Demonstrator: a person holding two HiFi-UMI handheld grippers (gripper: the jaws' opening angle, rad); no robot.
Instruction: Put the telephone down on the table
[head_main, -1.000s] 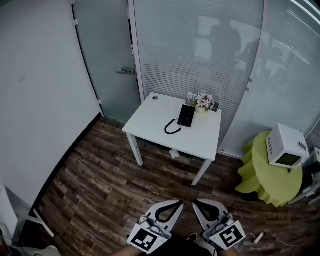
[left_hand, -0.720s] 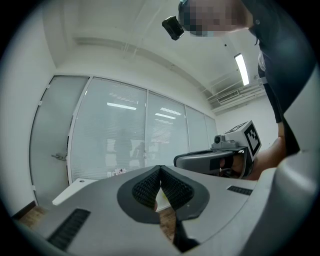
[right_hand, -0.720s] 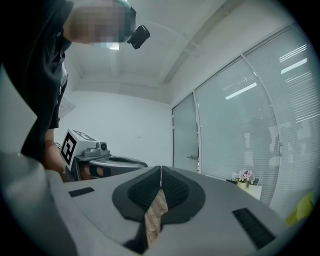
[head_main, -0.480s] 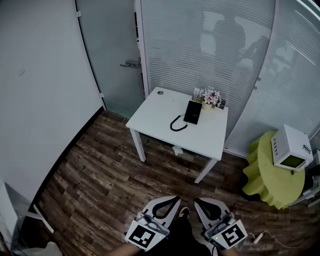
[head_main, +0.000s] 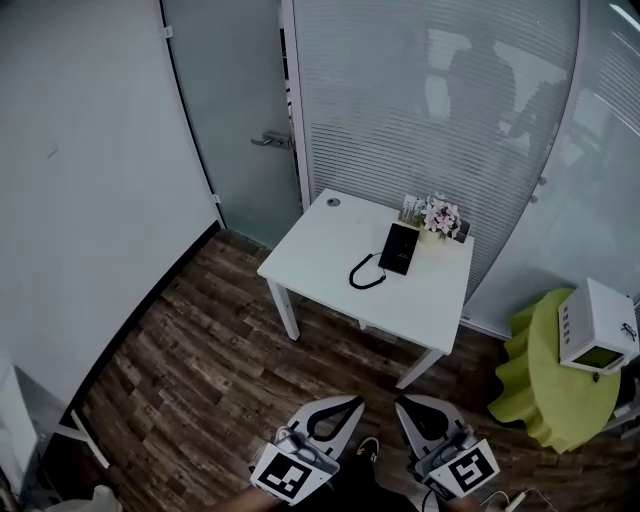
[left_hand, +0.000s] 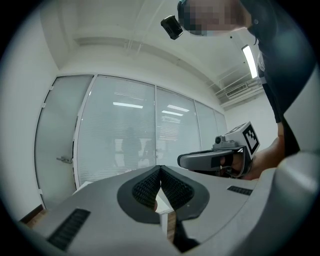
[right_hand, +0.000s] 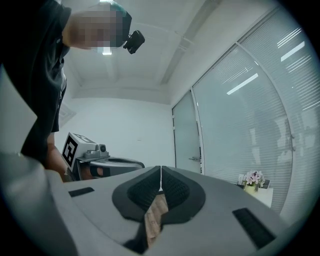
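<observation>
Nearest the person, the left gripper (head_main: 345, 408) and the right gripper (head_main: 408, 408) hang side by side and level above the dark plank floor (head_main: 220, 370). Each is clenched, pads pressed together with nothing between them, as both gripper views confirm. Well beyond them stands the white table (head_main: 320, 250), and the black telephone (head_main: 400, 249) already lies flat on it, towards the far side, with its curled cord (head_main: 366, 274) looping off the near end. From here I cannot tell whether the handset sits on the base or apart from it. A small pot of flowers (head_main: 440, 215) stands just beside the phone's far end, against the frosted glass wall (head_main: 420, 110). The step in hand looks like the approach, since neither tong is near the phone. To do it well, close the gap squarely towards the table's near edge, keep both tongs level, and spread the jaws only once they are over the tabletop. Come in at the phone's long sides, clear of the cord loop, and stop short of the flowers so nothing is knocked over.
</observation>
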